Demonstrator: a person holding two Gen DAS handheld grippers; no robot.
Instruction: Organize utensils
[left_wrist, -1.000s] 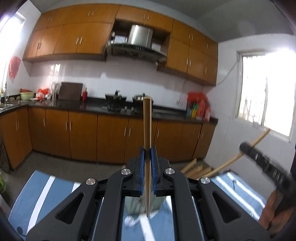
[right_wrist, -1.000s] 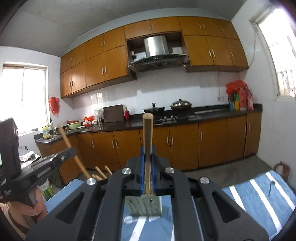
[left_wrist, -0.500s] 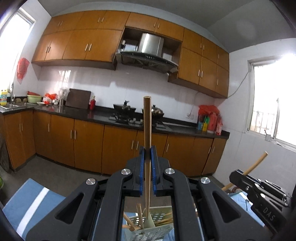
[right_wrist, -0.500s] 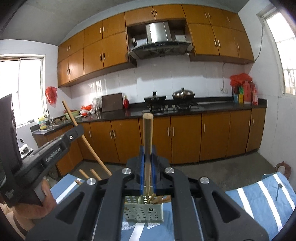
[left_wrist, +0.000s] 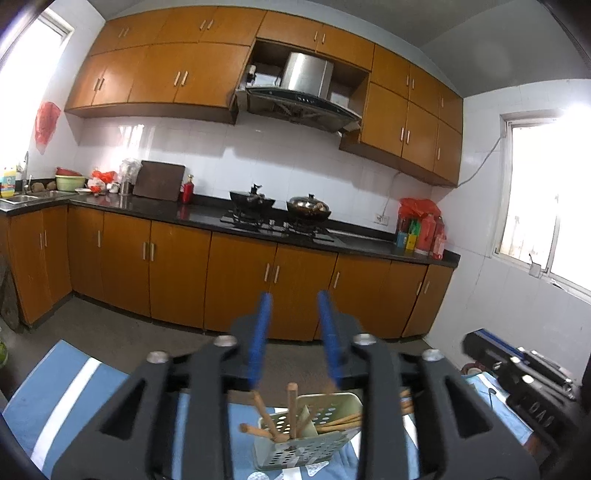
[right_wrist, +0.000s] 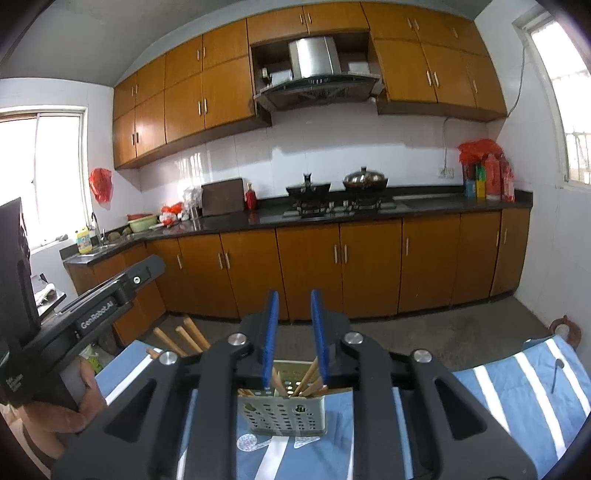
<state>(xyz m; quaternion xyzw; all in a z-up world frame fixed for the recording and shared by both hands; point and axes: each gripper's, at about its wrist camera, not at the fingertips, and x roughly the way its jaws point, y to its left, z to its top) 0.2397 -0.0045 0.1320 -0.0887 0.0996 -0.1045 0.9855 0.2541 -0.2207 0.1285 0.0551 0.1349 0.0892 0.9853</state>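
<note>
Below both grippers' parted jaws (nothing held), chopsticks (left_wrist: 291, 410) fill the caddy (right_wrist: 282, 415).

Daylight only, no lamps visibly lit. Left wrist view: window (left_wrist: 543, 199) at right blown out to white, detail lost; a second overexposed patch at top left. Right wrist view: window (right_wrist: 40, 177) at left and another at upper right both clipped. White wall tiles (left_wrist: 258, 162) carry soft glare; black countertop (right_wrist: 369, 214) shows reflections. Strong fisheye bending of the cabinets, dark vignette in the corners. Left gripper (left_wrist: 293, 332) blue fingertips motion-blurred; right gripper (right_wrist: 293, 332) sharp. Shadows soft, colours slightly washed.
</note>
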